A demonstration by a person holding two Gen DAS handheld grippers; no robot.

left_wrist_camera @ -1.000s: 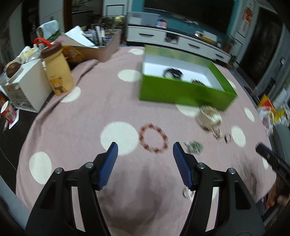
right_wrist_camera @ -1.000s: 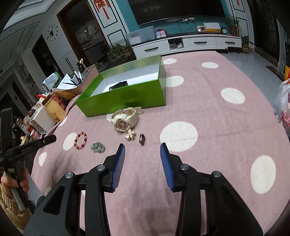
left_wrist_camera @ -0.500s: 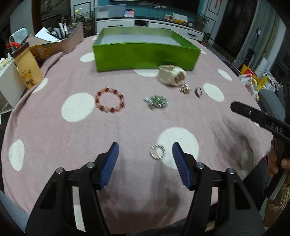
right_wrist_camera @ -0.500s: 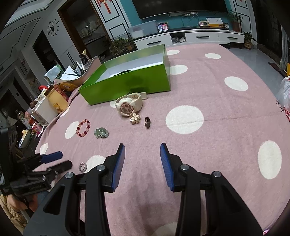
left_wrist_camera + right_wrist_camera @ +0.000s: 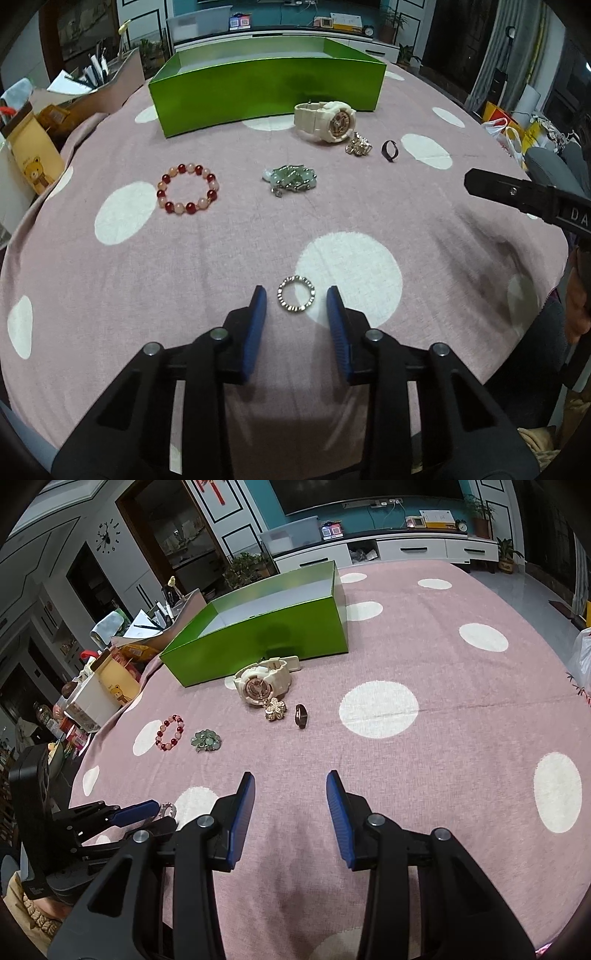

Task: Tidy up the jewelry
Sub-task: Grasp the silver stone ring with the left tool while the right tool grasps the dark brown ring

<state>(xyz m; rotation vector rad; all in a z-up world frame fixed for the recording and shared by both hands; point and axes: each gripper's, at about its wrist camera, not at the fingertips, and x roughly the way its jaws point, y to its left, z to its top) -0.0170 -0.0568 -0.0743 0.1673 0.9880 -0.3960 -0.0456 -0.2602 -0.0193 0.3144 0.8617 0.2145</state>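
Six jewelry pieces loose on the polka-dot bench, none visibly boxed: silver ring [image 5: 296, 300] between the released left hand-held gripper [image 5: 296, 301], right hand-held gripper [image 5: 290, 781] released and empty, green box [image 5: 266, 88] well beyond.
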